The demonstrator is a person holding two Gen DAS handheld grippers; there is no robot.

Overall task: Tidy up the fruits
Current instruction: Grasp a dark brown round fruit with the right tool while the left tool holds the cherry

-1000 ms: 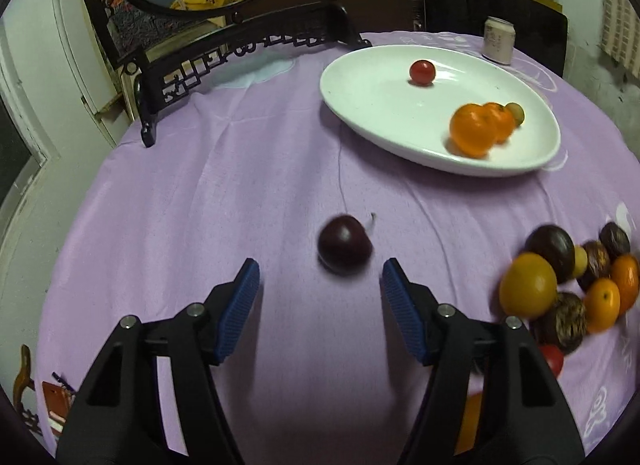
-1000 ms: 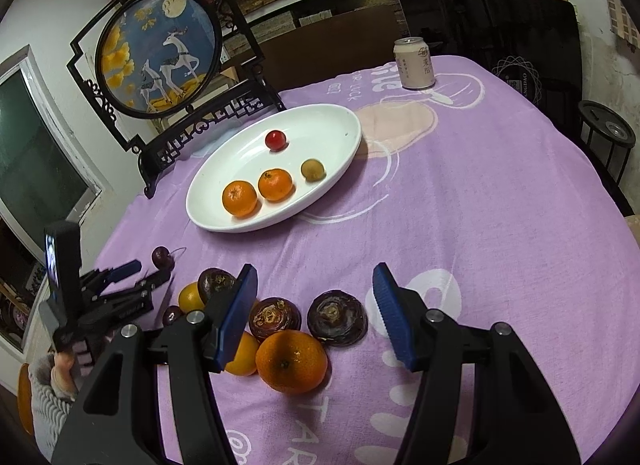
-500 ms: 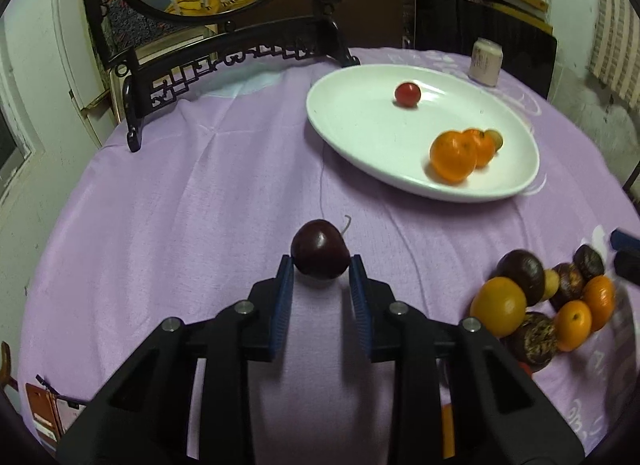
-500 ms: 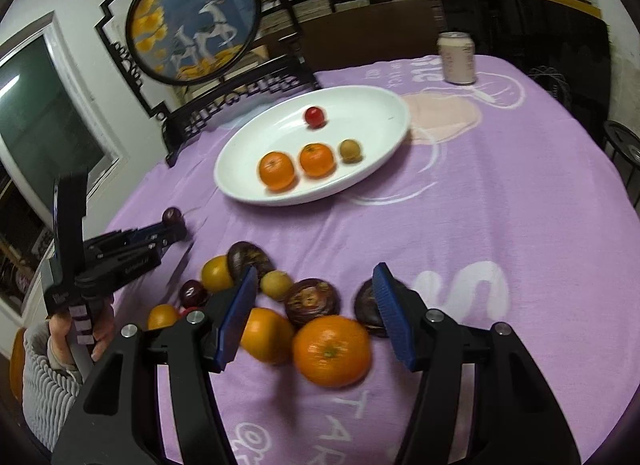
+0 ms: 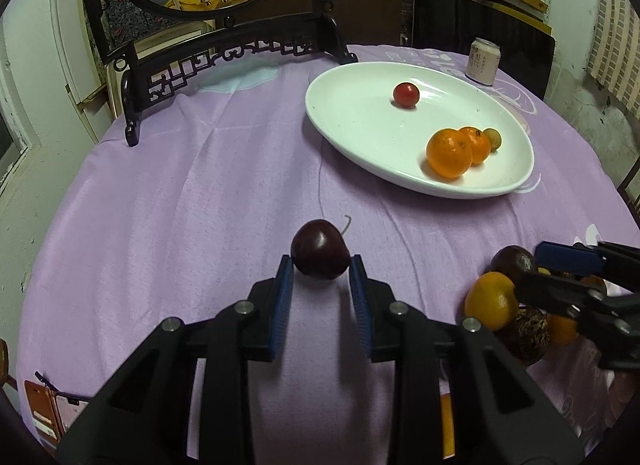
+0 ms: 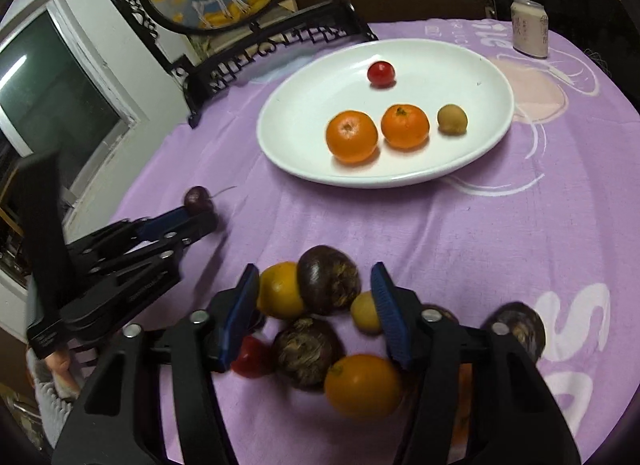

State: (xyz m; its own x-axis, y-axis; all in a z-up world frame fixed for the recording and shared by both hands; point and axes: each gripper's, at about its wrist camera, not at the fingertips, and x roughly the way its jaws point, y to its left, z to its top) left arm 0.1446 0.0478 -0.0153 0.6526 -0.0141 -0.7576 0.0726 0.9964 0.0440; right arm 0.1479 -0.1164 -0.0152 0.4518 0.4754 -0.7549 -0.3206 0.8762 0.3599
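Note:
My left gripper is shut on a dark red cherry with a thin stem, held just above the purple cloth; both also show in the right wrist view, the cherry at the left. My right gripper is open over a heap of loose fruit: a dark mangosteen and a yellow-orange citrus lie between its fingers, an orange closer in. A white oval plate holds two oranges, a small red fruit and a small tan fruit.
A black carved stand with a round painted panel stands at the table's far left edge. A drink can stands behind the plate. The round table is covered by a purple cloth. A dark chair is at the far side.
My left gripper closed on the cherry and lifted it slightly. My right gripper moved forward and down over the fruit heap, which now sits between its open fingers.

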